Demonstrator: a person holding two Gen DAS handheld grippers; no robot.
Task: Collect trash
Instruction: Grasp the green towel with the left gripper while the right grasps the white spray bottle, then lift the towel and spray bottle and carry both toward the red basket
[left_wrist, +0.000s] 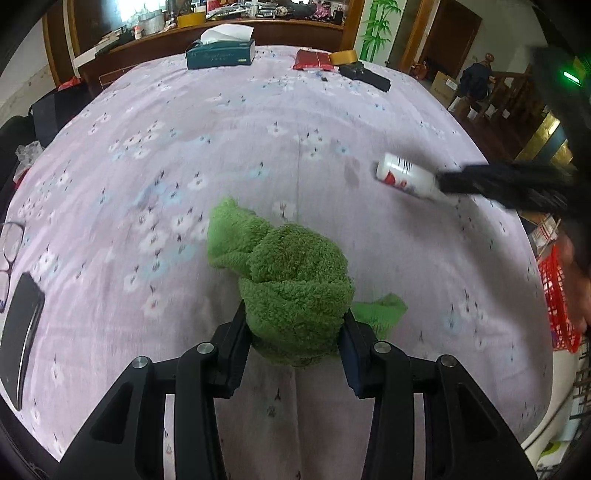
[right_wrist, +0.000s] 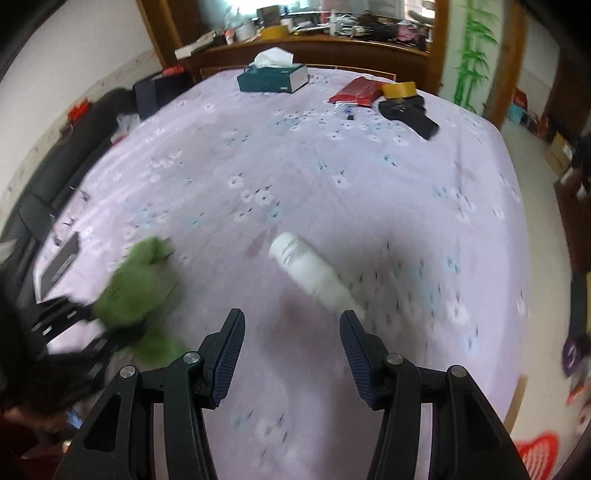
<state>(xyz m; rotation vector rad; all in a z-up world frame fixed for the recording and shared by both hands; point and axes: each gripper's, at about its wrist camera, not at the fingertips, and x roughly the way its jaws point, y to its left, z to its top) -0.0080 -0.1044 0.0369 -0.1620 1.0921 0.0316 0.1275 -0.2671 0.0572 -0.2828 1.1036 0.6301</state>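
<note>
A crumpled green fuzzy cloth (left_wrist: 291, 269) lies on the lilac flowered bedspread (left_wrist: 221, 147), and my left gripper (left_wrist: 295, 321) is shut on its near end, with both pads pressed into the pile. A white bottle (left_wrist: 406, 177) with a red label lies on its side to the right. In the right wrist view the bottle (right_wrist: 310, 266) lies just ahead of my right gripper (right_wrist: 291, 321). That gripper is open and empty, and the bottle's near end sits by its right fingertip (right_wrist: 349, 321). The left gripper (right_wrist: 88, 314) with the green cloth (right_wrist: 136, 284) shows blurred at the left.
At the far end of the bed lie a teal tissue box (left_wrist: 220, 51), a red packet (left_wrist: 314, 60), a yellow tape roll (left_wrist: 343, 57) and a black device (left_wrist: 365, 75). A phone (left_wrist: 22, 332) and glasses (left_wrist: 9, 243) lie at the left edge. A red basket (left_wrist: 557, 299) stands off the right edge.
</note>
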